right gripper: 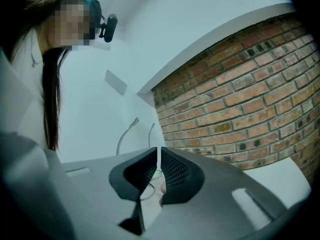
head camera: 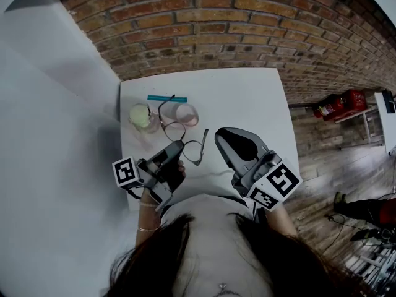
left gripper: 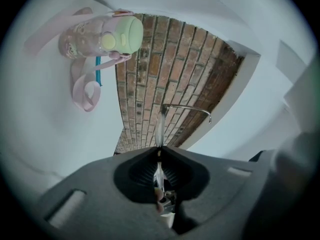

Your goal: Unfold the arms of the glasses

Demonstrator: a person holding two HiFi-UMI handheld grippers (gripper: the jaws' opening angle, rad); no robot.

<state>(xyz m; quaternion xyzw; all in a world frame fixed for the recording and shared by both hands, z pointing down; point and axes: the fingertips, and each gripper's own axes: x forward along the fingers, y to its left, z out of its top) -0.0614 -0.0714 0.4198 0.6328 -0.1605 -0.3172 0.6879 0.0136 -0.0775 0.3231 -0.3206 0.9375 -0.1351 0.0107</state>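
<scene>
Thin wire-rimmed glasses [head camera: 175, 130] hang over the white table [head camera: 247, 98], one arm swung out to the right and the other reaching back toward the bottle. My left gripper [head camera: 179, 147] is shut on the frame. In the left gripper view the rim stands edge-on between the pads of that gripper [left gripper: 159, 149], and one arm [left gripper: 185, 107] curves off to the right. My right gripper [head camera: 221, 135] hovers just right of the glasses, its jaws together with only a thin slit and nothing in them. In the right gripper view both arms [right gripper: 125, 134] rise beyond this gripper [right gripper: 158, 151].
A pink bottle with a green lid [head camera: 143, 116] lies at the table's back left, seen again as the bottle [left gripper: 100, 34] with its strap. A teal stick [head camera: 167, 98] lies behind it. A brick wall [head camera: 204, 23] backs the table. Red canisters [head camera: 337, 104] stand on the floor at right.
</scene>
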